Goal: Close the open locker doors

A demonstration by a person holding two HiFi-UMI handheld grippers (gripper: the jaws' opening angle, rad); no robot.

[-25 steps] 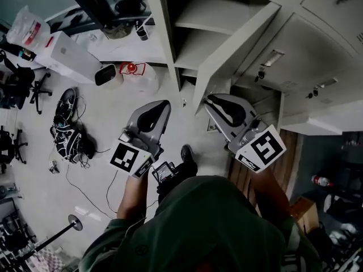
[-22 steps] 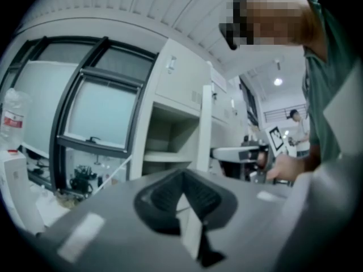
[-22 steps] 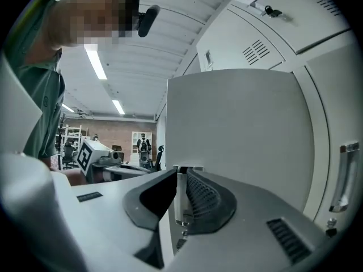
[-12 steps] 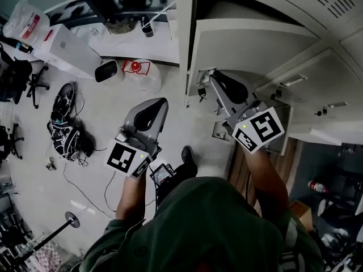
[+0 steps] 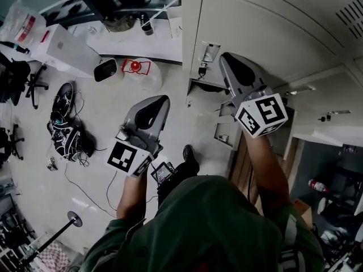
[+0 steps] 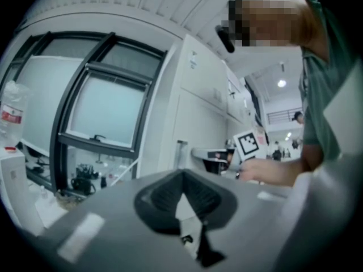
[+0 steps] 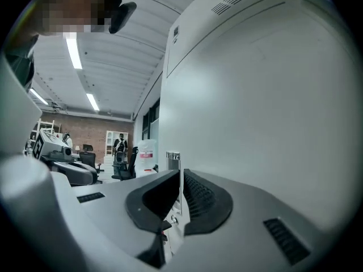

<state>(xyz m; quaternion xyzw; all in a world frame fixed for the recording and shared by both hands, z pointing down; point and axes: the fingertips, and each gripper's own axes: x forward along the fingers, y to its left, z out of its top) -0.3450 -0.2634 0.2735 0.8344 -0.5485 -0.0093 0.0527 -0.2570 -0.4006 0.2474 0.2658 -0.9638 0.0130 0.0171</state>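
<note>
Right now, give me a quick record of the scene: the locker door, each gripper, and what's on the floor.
door: looks flush or nearly so
latch: on the door's left edge in the head view
right gripper: fingers all but together, lying against the door near the latch
left gripper: fingers together, nothing held, over the floor, away from the door
floor: jug, black bag

Open-plan office or lab workspace, grey lockers (image 5: 266, 33), office chairs (image 5: 22, 81) left of the lockers, water jug (image 5: 139, 72) at their foot, strip lights (image 7: 74, 50) overhead, brick wall (image 7: 85, 132) far beyond.
</note>
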